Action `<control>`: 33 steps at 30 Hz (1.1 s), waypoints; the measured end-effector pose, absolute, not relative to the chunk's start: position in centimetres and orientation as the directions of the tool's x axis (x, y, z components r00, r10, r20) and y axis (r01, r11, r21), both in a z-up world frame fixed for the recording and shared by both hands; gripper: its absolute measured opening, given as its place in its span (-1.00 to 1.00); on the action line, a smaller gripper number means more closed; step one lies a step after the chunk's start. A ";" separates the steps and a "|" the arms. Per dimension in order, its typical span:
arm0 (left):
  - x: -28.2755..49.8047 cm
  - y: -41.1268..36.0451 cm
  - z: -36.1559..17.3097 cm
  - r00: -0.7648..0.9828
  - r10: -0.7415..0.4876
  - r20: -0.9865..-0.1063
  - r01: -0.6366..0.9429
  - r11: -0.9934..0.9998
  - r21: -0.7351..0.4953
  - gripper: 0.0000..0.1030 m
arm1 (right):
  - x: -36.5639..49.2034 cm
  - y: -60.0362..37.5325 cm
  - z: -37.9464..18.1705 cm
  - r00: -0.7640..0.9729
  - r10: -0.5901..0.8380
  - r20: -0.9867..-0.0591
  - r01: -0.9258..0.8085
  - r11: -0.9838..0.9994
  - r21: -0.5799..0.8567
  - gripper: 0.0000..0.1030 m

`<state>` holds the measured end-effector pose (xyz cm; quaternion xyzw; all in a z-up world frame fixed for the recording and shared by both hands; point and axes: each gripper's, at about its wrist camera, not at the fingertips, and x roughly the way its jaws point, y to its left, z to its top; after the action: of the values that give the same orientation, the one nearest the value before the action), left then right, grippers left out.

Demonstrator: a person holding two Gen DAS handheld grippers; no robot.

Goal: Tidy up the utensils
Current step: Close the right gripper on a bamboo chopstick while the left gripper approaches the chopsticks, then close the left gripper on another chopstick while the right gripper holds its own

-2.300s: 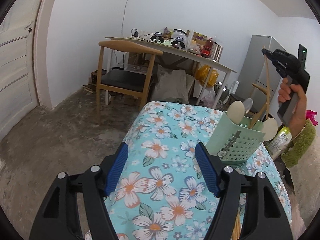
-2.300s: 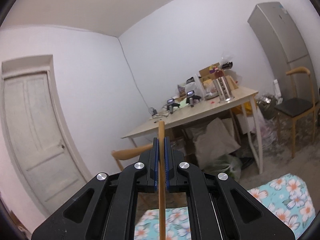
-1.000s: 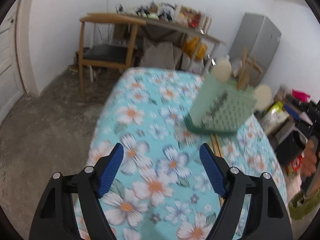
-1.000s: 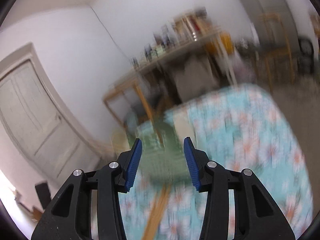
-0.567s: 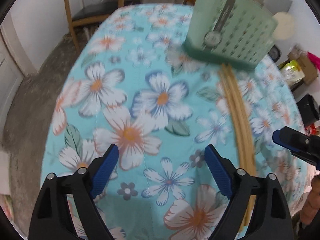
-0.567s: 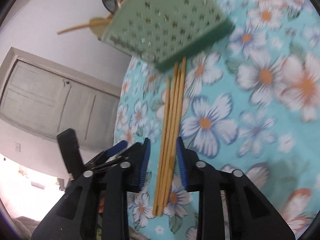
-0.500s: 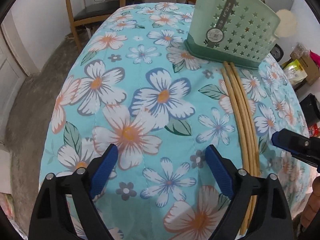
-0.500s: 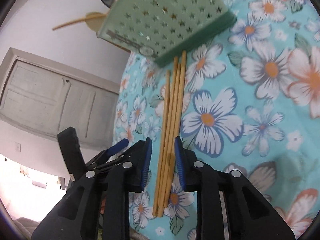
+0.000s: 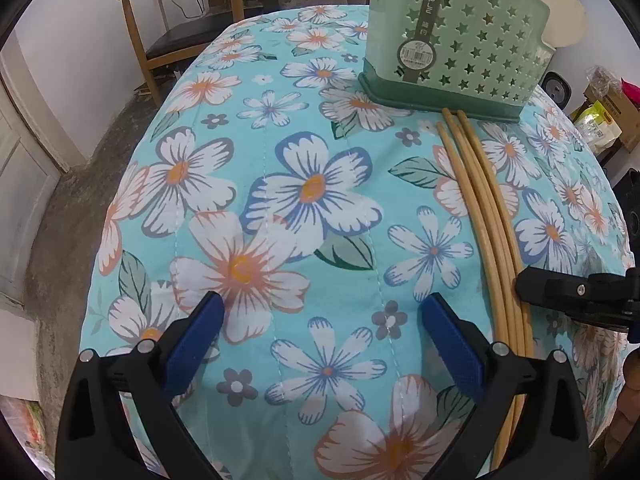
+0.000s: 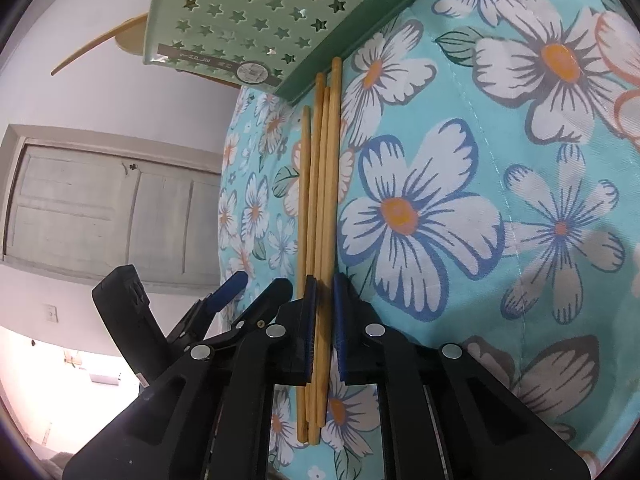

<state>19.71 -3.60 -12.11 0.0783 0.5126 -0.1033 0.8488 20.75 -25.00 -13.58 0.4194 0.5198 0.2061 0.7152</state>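
While the flower-print surface fills both views, the green utensil basket stands at its far end, and 4 long chopsticks lie side by side, far tips at the basket's base. Their long axis runs straight along the right tongs, closing around some of them. Left tongs, spread and empty, sit beside.
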 end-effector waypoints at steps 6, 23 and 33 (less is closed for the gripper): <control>19.3 -3.8 -12.0 0.456 -0.096 -0.885 0.258 0.966 0.028 0.89 | 19.8 -26.5 -13.5 0.394 0.724 -0.566 0.158 0.553 0.818 -0.92; 18.6 -4.4 -12.1 0.523 -0.064 -0.850 0.285 0.953 0.104 0.91 | 14.1 -32.9 -12.8 0.451 0.647 -0.615 0.220 0.588 0.779 -0.91; 18.8 -4.0 -9.4 0.478 -0.290 -0.829 0.359 0.926 -0.116 0.88 | 14.0 -33.3 -13.3 0.461 0.650 -0.604 0.212 0.581 0.786 -0.91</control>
<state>18.84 -4.02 -9.42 0.0367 0.4745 -0.1888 0.8590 14.00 -33.34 -13.35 0.4331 0.4976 0.1486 0.7367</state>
